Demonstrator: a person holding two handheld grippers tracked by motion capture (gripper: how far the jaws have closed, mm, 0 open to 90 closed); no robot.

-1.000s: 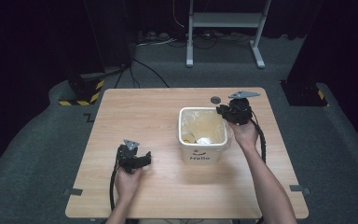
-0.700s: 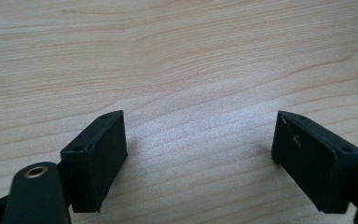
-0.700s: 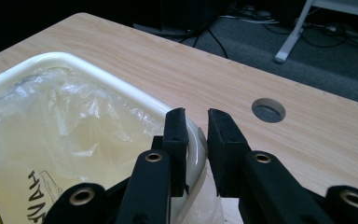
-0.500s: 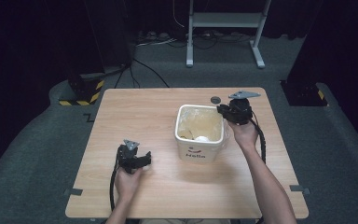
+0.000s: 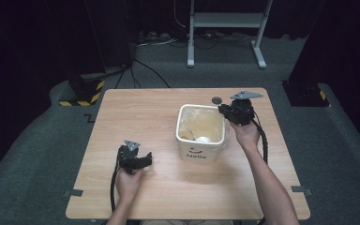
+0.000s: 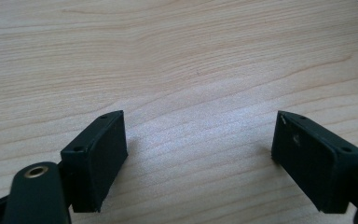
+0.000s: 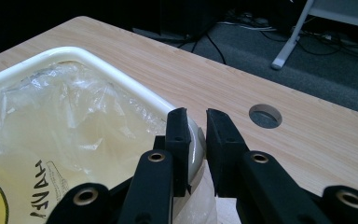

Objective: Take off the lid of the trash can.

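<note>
A white square bin with "Hello" on its front stands right of the table's middle. It is lined with a clear plastic bag, and a white lump lies in it. My right gripper is at the bin's far right corner. In the right gripper view its jaws are shut on the bin's rim, one inside and one outside. My left gripper rests low over the table at the front left. Its jaws stand open over bare wood with nothing between them.
The wooden table has a round cable hole just behind the bin. Beyond the far edge, a white metal stand and cables sit on a grey floor. A yellow-and-black striped base lies at the far left.
The bin has shifted slightly to the left and away, with the right gripper still at its corner. The left gripper has not moved.
</note>
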